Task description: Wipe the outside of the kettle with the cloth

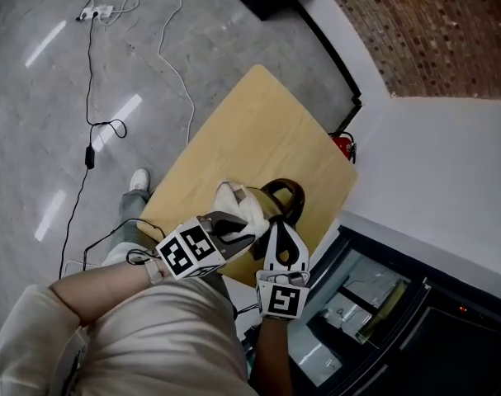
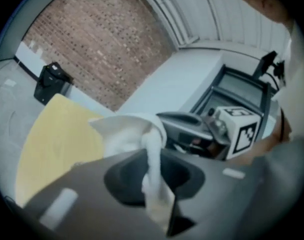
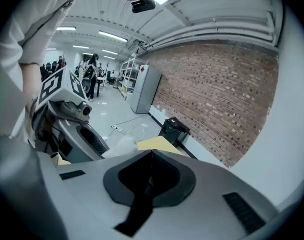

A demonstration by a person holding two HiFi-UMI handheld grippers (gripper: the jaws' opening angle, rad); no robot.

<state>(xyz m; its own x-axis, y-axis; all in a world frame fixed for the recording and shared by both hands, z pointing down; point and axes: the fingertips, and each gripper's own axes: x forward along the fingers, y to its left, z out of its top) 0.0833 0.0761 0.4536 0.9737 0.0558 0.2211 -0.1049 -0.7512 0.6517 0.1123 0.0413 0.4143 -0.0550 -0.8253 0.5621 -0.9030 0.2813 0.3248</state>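
- Left gripper point(image 1: 233, 228), forearm reaching in from lower left, clamps the cloth point(image 1: 236, 202) at the kettle point(image 1: 285, 193).
- Right gripper point(image 1: 281, 231), jaws together and empty, points up-frame at the kettle.

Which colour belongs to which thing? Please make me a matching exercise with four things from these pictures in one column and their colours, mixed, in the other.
Things:
1. cloth
2. table
3. kettle handle
4. brick wall

Colours:
a. black
b. reddish brown
c. white
d. pale yellow

Pairs: 1-c, 2-d, 3-a, 4-b.
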